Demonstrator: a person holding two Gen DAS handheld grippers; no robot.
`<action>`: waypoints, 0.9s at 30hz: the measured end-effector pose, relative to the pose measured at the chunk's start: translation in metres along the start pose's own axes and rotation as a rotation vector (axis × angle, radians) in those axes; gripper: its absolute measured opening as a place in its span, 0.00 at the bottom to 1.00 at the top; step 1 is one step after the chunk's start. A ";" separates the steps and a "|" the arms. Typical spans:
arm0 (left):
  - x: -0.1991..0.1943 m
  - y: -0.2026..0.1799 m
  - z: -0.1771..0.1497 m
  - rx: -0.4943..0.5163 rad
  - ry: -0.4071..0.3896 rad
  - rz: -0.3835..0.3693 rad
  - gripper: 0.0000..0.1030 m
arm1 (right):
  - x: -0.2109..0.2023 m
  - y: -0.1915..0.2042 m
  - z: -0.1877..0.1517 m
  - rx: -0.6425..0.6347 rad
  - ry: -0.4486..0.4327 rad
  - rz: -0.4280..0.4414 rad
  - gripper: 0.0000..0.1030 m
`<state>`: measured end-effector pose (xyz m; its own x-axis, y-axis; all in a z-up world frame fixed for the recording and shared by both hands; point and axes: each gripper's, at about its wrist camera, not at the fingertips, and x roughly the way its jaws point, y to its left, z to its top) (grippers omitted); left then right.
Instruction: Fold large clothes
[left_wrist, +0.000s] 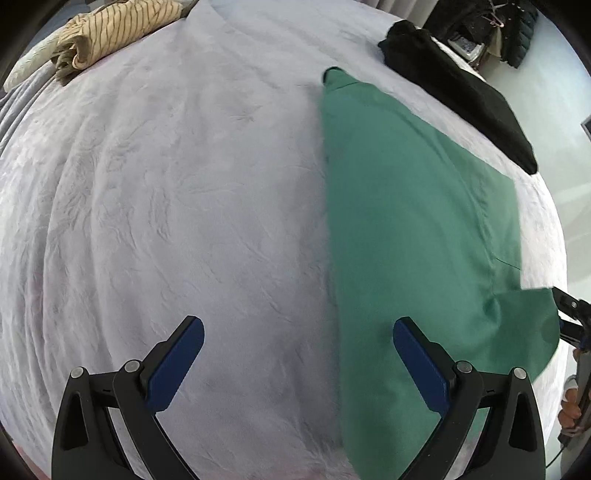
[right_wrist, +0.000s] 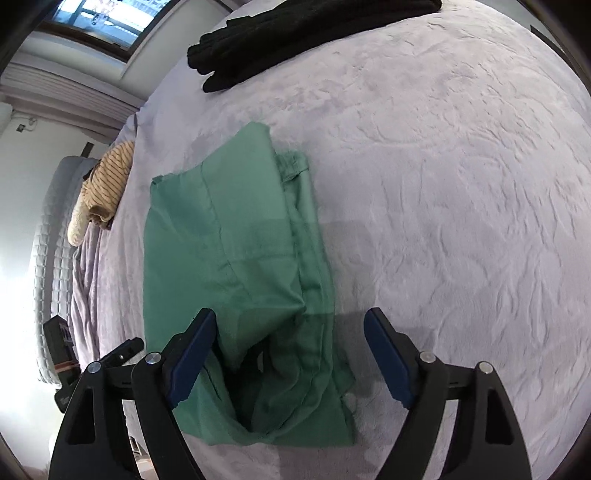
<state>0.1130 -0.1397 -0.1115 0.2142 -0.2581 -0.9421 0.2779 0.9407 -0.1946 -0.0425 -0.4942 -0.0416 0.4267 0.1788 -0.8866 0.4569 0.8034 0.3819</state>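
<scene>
No brand, label or legible writing shows on any item.

The left gripper (left_wrist: 298, 334) hovers over the bed (left_wrist: 166, 184) with its jaws spread wide and nothing between them. The green garment (left_wrist: 406, 221) lies flat on the bed cover; its long straight edge runs forward from between the jaws, and the cloth extends under and beyond the right-hand jaw. The right gripper (right_wrist: 289, 326) also has its jaws wide open and holds nothing. In the right wrist view the green garment (right_wrist: 236, 258) lies ahead of and beneath the left-hand jaw, folded into a long strip, with a loose bunched fold near the jaws.

Beyond the jaws, a black garment (left_wrist: 461, 92) lies near the far edge of the bed, apart from the green one. A folded striped tan garment (left_wrist: 110, 33) rests at the far left corner, beside a pale pillow (left_wrist: 29, 70). In the left wrist view part of the right gripper shows at the right edge, touching or just beside the corner of the green cloth; which of the two cannot be told
</scene>
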 end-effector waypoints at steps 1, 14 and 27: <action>0.003 0.003 0.002 0.005 0.017 -0.025 1.00 | -0.002 -0.004 0.000 -0.003 0.006 -0.021 0.82; 0.020 -0.004 0.003 -0.032 0.040 -0.126 1.00 | -0.013 0.022 -0.005 -0.087 0.056 0.131 0.49; 0.026 -0.012 -0.011 -0.004 0.104 -0.213 1.00 | -0.016 -0.026 -0.041 -0.017 0.110 0.054 0.14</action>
<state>0.1051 -0.1557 -0.1360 0.0535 -0.4271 -0.9026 0.3024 0.8684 -0.3930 -0.0930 -0.4945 -0.0483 0.3618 0.2828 -0.8883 0.4216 0.8002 0.4265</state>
